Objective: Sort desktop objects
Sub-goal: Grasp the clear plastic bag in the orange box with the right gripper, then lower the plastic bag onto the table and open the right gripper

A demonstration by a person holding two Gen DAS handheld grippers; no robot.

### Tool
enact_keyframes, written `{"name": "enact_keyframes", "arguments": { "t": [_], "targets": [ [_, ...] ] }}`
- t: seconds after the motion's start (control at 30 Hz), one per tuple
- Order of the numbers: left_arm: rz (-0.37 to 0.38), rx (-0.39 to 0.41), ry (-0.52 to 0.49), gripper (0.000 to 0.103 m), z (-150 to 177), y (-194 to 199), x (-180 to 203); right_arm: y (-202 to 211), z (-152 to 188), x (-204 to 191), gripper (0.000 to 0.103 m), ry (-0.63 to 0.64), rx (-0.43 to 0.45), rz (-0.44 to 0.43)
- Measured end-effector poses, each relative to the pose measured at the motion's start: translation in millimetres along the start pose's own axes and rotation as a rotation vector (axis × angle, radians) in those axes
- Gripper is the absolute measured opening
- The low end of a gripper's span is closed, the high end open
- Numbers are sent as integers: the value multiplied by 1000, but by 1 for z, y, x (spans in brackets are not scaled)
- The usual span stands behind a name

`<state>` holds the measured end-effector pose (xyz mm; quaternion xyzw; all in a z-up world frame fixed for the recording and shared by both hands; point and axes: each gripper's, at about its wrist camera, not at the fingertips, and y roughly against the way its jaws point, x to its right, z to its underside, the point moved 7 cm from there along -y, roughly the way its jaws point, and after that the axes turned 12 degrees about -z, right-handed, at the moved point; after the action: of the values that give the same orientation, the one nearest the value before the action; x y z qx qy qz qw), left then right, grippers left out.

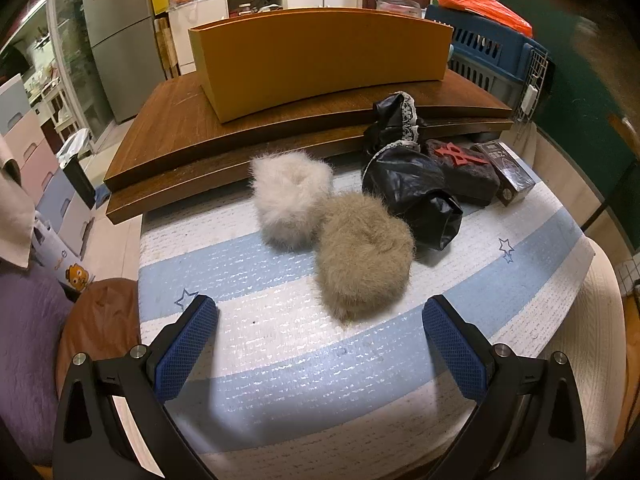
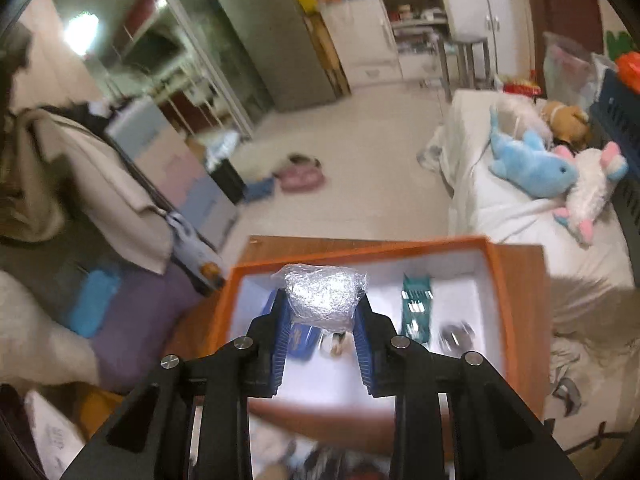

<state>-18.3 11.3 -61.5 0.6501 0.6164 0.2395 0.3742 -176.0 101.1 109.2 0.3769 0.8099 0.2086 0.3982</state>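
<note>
A white fluffy ball (image 1: 291, 196) sits at 10 o'clock from a tan fluffy ball (image 1: 366, 256). The mat (image 1: 280, 360) has blue and white stripes. The box (image 2: 496, 280) is orange.

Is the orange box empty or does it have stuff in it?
Not empty. The orange box already holds a green packet, a blue item and other small, blurry things.

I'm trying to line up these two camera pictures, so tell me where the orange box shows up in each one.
Left wrist view: the orange box stands at top centre on the wooden board, seen from its outer side.
Right wrist view: the orange box fills the lower middle, seen from above, its white inside under the right gripper, which is shut on a clear plastic bundle.
Shared landmark: the grey refrigerator in the background.
</note>
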Motion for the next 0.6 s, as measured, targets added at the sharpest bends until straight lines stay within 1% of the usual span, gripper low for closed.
{"name": "enact_keyframes", "arguments": {
  "t": [0.07,0.13,0.23,0.33,0.43,0.53,0.6],
  "targets": [
    [0,-1,1,103,0,0,0,21,32,1,29,-12,-10,-17],
    [0,-8,2,103,0,0,0,28,70,8,29,-34,-29,-13],
    [-1,-34,-2,103,0,-2,0,23,136,25,29,-99,-47,-2],
    [-3,-56,-5,103,-1,-3,1,14,189,34,29,-119,-53,27],
    [-6,-68,-3,103,-1,-4,2,3,213,30,29,-94,-63,46],
    [-8,-72,3,103,-1,-4,2,-14,219,27,29,-61,-74,65],
    [-9,-76,4,103,-1,-4,1,-22,218,28,30,-38,-54,65]
  ]
}}
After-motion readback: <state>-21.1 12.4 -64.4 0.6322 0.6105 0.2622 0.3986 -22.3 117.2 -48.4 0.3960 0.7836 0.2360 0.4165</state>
